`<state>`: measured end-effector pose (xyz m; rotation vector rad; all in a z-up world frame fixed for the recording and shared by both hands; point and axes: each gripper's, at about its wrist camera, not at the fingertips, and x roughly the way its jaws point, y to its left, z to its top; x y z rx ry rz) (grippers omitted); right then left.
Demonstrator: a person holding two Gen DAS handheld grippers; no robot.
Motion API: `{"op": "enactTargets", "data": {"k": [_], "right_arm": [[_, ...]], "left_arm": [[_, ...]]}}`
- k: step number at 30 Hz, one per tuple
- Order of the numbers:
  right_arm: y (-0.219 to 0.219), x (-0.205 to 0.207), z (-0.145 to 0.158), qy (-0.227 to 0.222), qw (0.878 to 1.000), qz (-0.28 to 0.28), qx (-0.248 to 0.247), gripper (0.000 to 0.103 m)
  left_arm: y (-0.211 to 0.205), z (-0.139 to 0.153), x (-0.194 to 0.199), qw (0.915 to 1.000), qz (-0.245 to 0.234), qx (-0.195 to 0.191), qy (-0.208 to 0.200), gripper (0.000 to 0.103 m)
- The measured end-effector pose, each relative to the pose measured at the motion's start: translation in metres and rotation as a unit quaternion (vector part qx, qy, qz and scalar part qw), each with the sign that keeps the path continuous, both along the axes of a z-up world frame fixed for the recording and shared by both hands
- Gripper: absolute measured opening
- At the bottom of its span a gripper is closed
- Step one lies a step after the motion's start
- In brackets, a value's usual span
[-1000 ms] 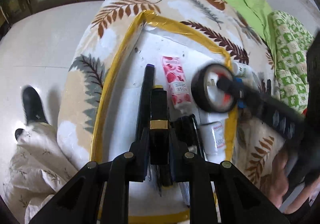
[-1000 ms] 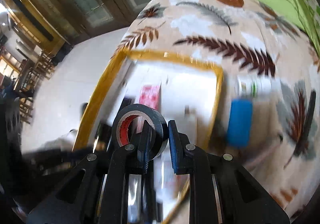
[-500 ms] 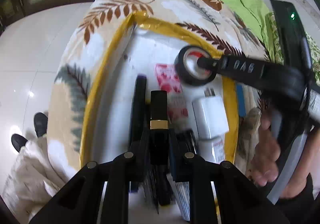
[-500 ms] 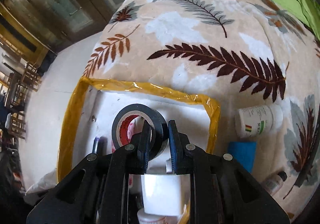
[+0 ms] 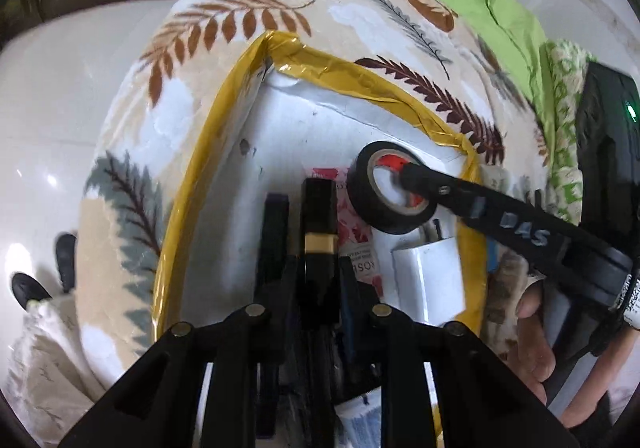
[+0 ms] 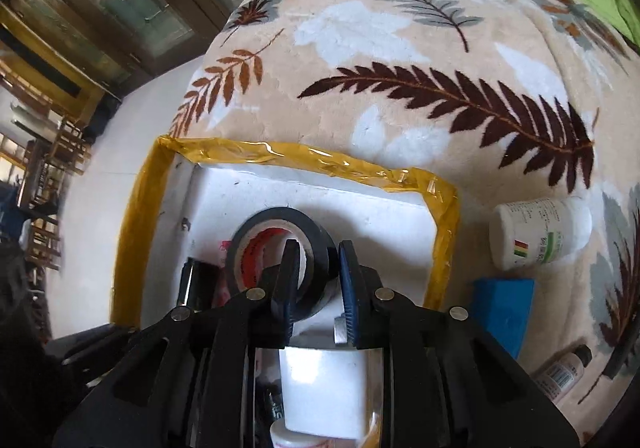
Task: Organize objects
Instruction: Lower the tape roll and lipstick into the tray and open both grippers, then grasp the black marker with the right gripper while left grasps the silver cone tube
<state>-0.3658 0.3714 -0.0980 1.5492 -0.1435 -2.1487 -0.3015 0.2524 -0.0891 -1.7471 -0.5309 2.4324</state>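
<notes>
With the right hand-held gripper (image 6: pixel 316 276) pinching the tape roll (image 6: pixel 276 256) over the tray's (image 6: pixel 304 158) far right, and the left hand-held gripper (image 5: pixel 318 272) clamping a black tube (image 5: pixel 319 232), a drop could've knocked the charger (image 5: pixel 428 276).

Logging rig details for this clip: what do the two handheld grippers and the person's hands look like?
Both grippers are matte black plastic with silver pivot screws. The right gripper has dark blue pads; in the left wrist view its finger shows grey lettering and its body a green light. The left gripper is plain black. The hand is bare.
</notes>
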Motion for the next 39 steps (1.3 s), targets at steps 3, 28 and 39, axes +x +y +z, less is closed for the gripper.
{"op": "enactTargets", "data": {"k": [3, 28, 39], "right_arm": [[0.009, 0.008, 0.022, 0.032, 0.999, 0.0, -0.009, 0.027], [0.111, 0.17, 0.097, 0.146, 0.989, 0.031, 0.021, 0.047], [0.191, 0.12, 0.026, 0.044, 0.996, -0.073, -0.021, 0.047]], "left_arm": [[-0.001, 0.011, 0.009, 0.9997, 0.014, 0.005, 0.018, 0.036], [0.075, 0.07, 0.125, 0.9901, 0.006, 0.001, 0.14, 0.068], [0.113, 0.046, 0.112, 0.9928, -0.029, -0.003, 0.116, 0.068]]}}
